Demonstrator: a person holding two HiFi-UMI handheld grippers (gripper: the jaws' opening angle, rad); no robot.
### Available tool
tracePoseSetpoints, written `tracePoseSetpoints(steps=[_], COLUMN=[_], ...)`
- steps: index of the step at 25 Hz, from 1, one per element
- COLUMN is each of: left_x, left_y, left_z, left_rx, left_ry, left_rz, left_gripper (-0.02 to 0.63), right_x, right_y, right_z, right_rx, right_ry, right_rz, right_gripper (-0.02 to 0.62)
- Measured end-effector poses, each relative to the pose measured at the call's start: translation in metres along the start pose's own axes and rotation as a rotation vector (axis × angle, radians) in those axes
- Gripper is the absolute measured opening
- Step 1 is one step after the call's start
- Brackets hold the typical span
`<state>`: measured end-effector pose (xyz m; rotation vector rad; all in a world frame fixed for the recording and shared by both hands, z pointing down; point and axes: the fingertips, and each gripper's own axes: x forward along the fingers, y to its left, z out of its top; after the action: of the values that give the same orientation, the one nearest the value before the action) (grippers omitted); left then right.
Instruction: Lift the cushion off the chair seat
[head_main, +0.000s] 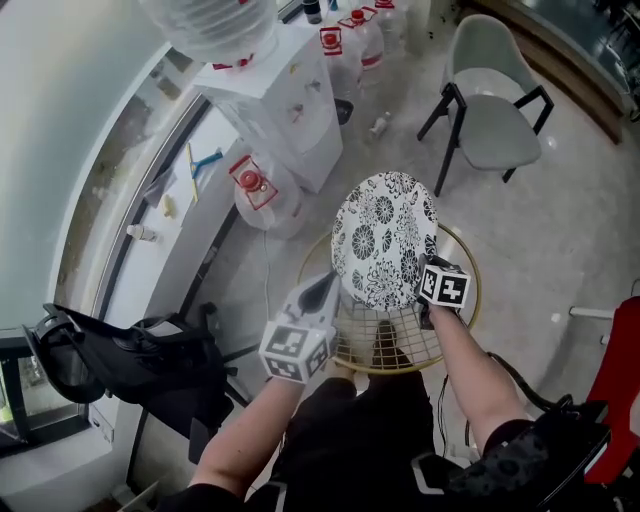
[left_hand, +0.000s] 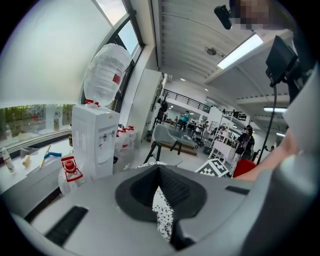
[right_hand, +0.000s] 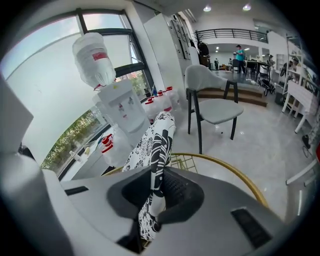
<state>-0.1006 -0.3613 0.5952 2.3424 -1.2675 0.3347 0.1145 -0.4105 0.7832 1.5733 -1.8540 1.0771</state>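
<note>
Cushion tilts up at frame centre, above the wire chair seat; left gripper pinches its lower-left rim, right gripper its right rim.

— What is standing by the window?
— A white water dispenser is carrying an upturned bottle. A jug with a red cap is sitting just beside it, and more jugs are lining up behind.
— And farther out?
— A grey armchair on black legs is standing well apart on the pale floor. A blue tool is lying on the window sill, and a black bag is lying near it.
</note>
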Motion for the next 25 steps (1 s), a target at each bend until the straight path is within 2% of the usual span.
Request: tracePoseSetpoints(steps=[7, 18, 25], left_x=[-0.023, -0.059, -0.077], left_y=[-0.007, -0.008, -0.013], left_z=[0.021, 0.066, 0.096], left_rx=[0.013, 0.026, 0.032], left_ry=[-0.045, -0.136, -0.188], left_rz=[-0.007, 0.01, 0.015], left_gripper=[0.008, 0.008, 0.008], right_x=[-0.042, -0.118, -0.168], right_y=[0.041, 0.105, 0.122], right_z=[0.029, 0.069, 0.099], right_rx=[-0.043, -0.181, -0.182], right_ry=[-0.078, -0.175, -0.247], right_rz=[0.071, 0.145, 0.18], right_gripper=[0.043, 0.038, 0.038])
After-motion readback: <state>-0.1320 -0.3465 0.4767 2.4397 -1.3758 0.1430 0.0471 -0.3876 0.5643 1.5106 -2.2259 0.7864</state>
